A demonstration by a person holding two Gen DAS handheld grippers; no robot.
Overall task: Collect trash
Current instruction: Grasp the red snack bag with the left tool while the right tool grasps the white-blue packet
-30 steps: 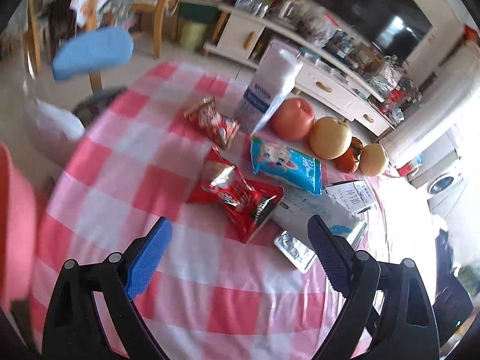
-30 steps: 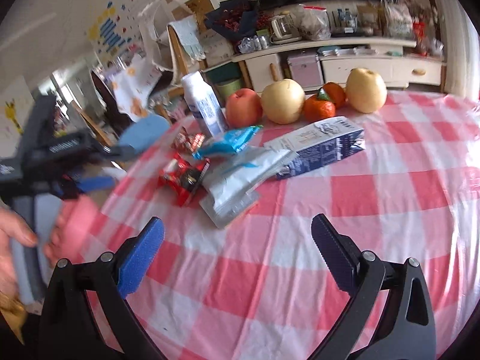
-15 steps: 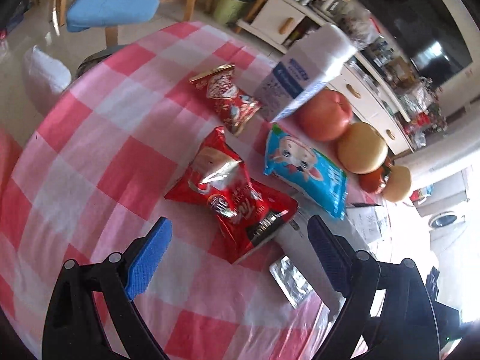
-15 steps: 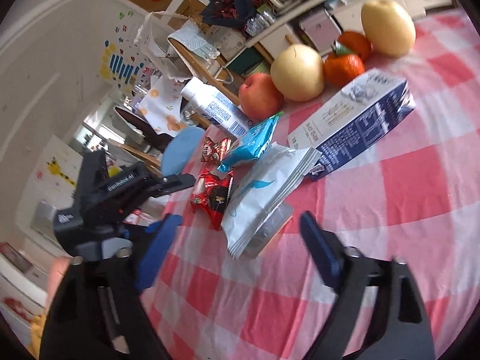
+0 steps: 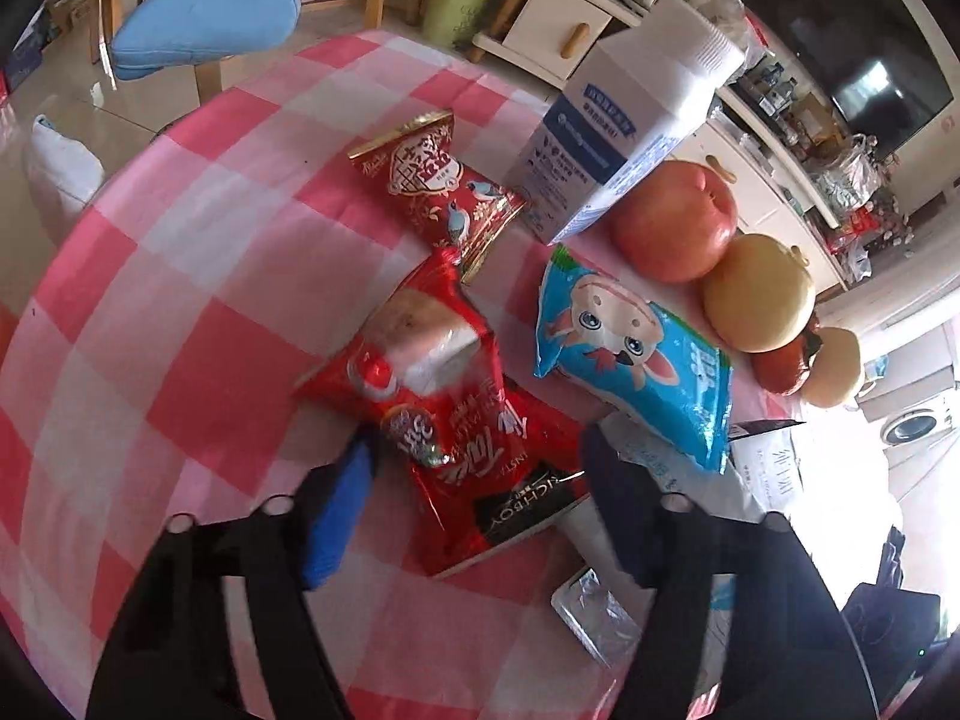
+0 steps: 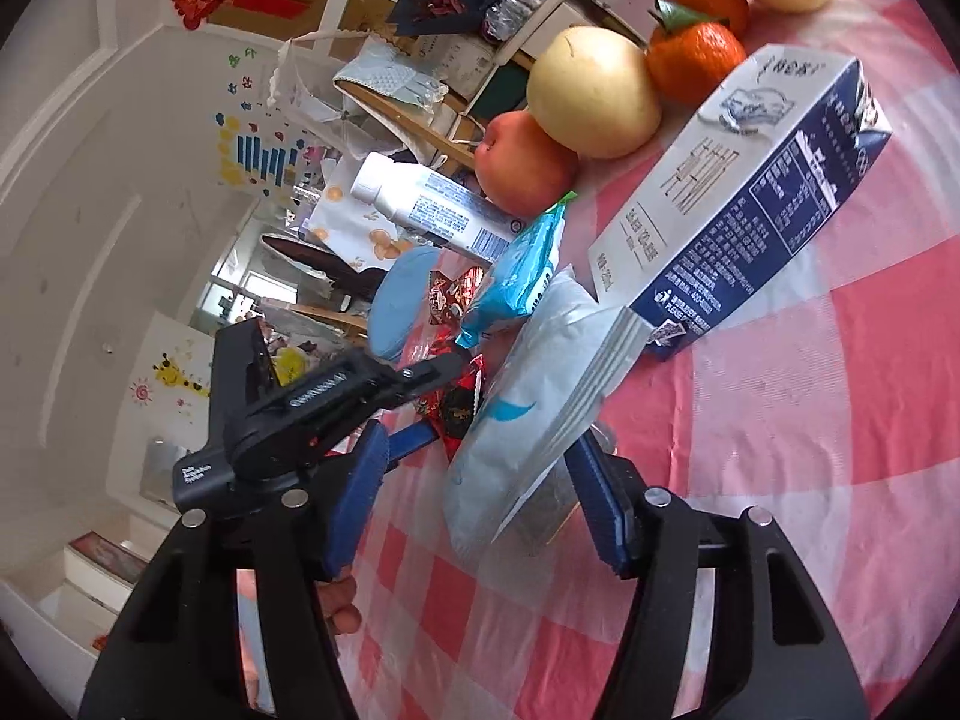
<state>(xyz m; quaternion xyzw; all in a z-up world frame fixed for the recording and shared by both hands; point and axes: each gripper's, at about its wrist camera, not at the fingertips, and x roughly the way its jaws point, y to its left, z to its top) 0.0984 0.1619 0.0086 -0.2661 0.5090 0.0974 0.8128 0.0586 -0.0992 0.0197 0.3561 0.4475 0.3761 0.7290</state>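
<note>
In the left wrist view my left gripper [image 5: 474,468] is open, its jaws on either side of a crumpled red snack wrapper [image 5: 456,414] lying on the pink checked tablecloth [image 5: 180,276]. Beyond it lie a second red wrapper [image 5: 438,186] and a blue snack bag [image 5: 636,360]. In the right wrist view my right gripper [image 6: 480,480] is open around the near end of a pale plastic bag [image 6: 528,396] that lies over a foil blister pack [image 6: 549,510]. The left gripper [image 6: 432,372] shows there at the left, reaching to the red wrapper [image 6: 456,402].
A white milk carton [image 5: 624,120] stands behind the wrappers, with an apple [image 5: 675,222], a pear [image 5: 759,300] and oranges [image 6: 696,60] in a row. A blue and white box [image 6: 762,192] lies beside the pale bag. A blue chair [image 5: 204,24] stands past the table edge.
Both grippers have moved forward and down. The left one now straddles the red wrapper, and the right one now straddles the pale bag's end. Both stay open.
</note>
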